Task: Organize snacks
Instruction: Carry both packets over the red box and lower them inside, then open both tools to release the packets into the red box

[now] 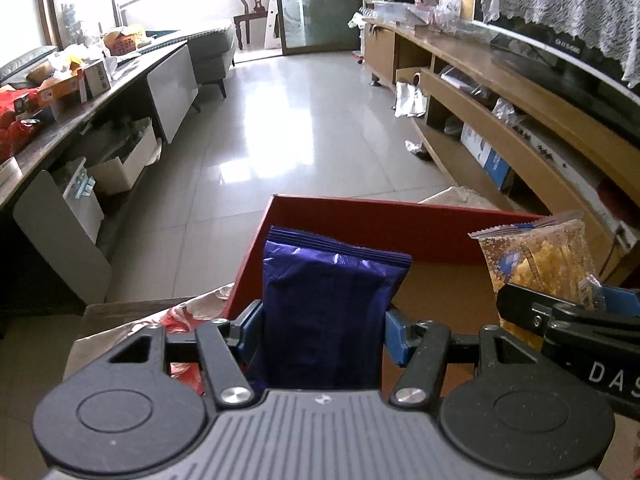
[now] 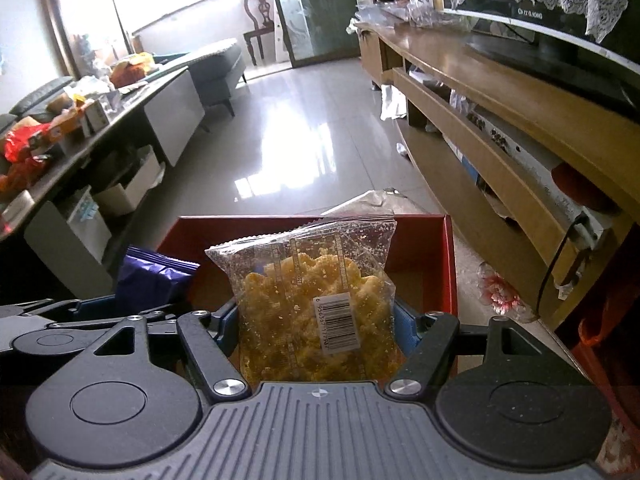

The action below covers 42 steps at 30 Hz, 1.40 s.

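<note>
My left gripper point(image 1: 322, 330) is shut on a purple foil snack packet point(image 1: 328, 296), held upright over the left side of an open red box point(image 1: 400, 228). My right gripper point(image 2: 318, 328) is shut on a clear bag of yellow crunchy snack point(image 2: 312, 292) with a barcode label, held above the same red box point(image 2: 436, 264). In the left wrist view the yellow bag point(image 1: 540, 256) and the right gripper's black arm show at the right. In the right wrist view the purple packet point(image 2: 152, 280) shows at the left.
The box sits on a surface with a flowered plastic cover point(image 2: 496, 292). A long dark table point(image 1: 80, 108) with more snack boxes runs along the left. A wooden TV cabinet point(image 1: 520, 120) lines the right wall. Glossy tiled floor point(image 1: 300, 128) lies between them, a sofa point(image 1: 212, 48) beyond.
</note>
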Each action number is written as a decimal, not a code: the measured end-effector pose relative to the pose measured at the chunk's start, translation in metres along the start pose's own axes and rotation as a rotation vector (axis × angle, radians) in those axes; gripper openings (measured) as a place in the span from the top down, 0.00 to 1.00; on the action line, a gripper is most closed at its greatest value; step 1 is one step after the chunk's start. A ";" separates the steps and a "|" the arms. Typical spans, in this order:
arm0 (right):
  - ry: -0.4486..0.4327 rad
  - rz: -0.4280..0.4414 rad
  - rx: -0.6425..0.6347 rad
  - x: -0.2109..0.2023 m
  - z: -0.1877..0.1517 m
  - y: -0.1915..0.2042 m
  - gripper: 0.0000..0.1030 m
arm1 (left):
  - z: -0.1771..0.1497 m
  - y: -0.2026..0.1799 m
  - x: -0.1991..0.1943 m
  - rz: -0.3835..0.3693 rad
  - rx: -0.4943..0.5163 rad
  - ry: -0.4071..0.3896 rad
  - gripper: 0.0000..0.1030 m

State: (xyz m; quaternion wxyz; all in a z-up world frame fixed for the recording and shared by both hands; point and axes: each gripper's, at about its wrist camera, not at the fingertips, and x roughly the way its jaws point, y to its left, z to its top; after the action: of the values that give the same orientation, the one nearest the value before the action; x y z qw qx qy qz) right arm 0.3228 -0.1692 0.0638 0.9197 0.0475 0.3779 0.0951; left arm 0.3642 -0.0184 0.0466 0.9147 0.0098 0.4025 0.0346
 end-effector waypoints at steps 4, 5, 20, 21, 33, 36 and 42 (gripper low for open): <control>0.021 -0.004 0.000 0.014 -0.002 -0.003 0.25 | -0.001 -0.007 0.017 0.018 0.007 0.023 0.38; 0.027 -0.007 -0.002 0.017 -0.003 -0.004 0.25 | -0.002 -0.008 0.021 0.021 0.007 0.031 0.39; 0.071 -0.041 -0.077 0.041 -0.015 -0.003 0.23 | -0.016 -0.018 0.058 0.069 0.029 0.123 0.38; 0.074 -0.041 -0.080 0.042 -0.015 -0.002 0.23 | -0.017 -0.016 0.059 0.072 0.027 0.127 0.37; 0.026 -0.040 -0.073 0.028 -0.010 -0.002 0.15 | -0.014 -0.006 0.043 0.067 0.030 0.101 0.22; 0.001 -0.055 -0.075 0.019 -0.008 -0.002 0.14 | -0.013 -0.005 0.033 0.062 0.033 0.079 0.19; -0.029 -0.056 -0.045 0.001 -0.006 -0.005 0.14 | -0.011 0.001 0.011 0.039 0.022 0.047 0.17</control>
State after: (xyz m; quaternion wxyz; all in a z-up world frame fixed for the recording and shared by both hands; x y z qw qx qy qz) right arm 0.3204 -0.1736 0.0582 0.9283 0.0176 0.3632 0.0772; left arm 0.3636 -0.0165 0.0307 0.9040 0.0268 0.4239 0.0484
